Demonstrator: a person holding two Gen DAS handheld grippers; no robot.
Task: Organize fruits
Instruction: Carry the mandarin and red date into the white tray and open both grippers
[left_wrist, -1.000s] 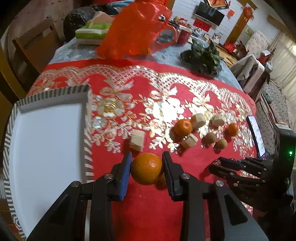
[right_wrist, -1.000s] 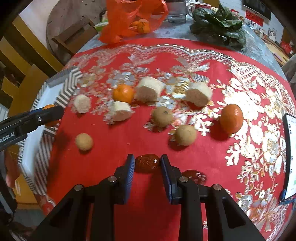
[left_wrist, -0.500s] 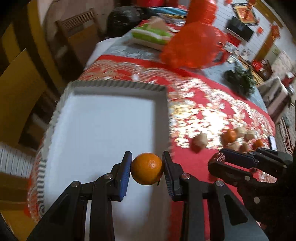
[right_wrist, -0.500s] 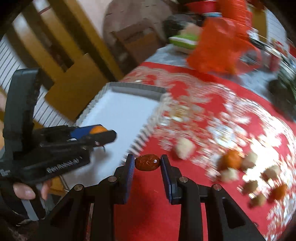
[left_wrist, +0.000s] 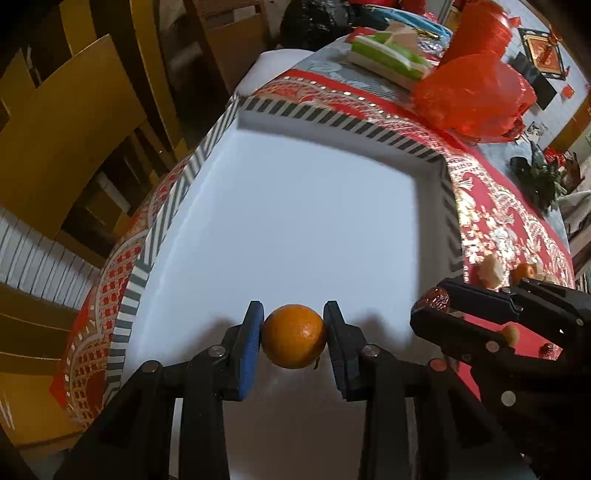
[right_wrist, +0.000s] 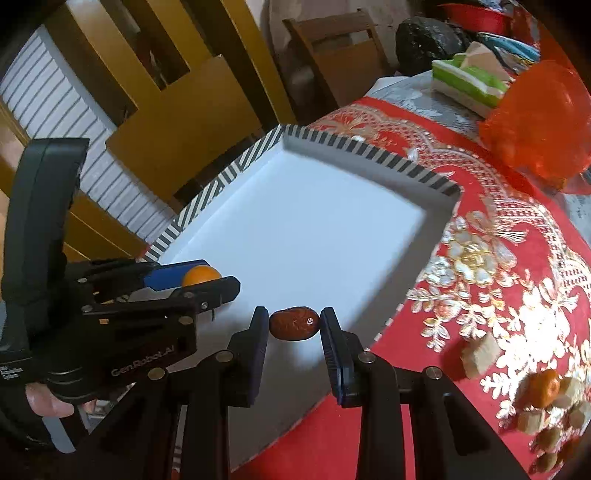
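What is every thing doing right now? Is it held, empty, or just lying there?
Left gripper: shut on the orange.
Orange: held above the tray.
Right gripper: shut on the red date.
Red date: held above the tray.
Tray: empty, flat on the table.
Fruit pieces: lying loose on the red cloth.

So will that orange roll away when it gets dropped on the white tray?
Probably a little: the orange is round and the tray floor looks flat and smooth. The raised striped rim should stop it. It looks firm, keeping its shape in the left gripper.
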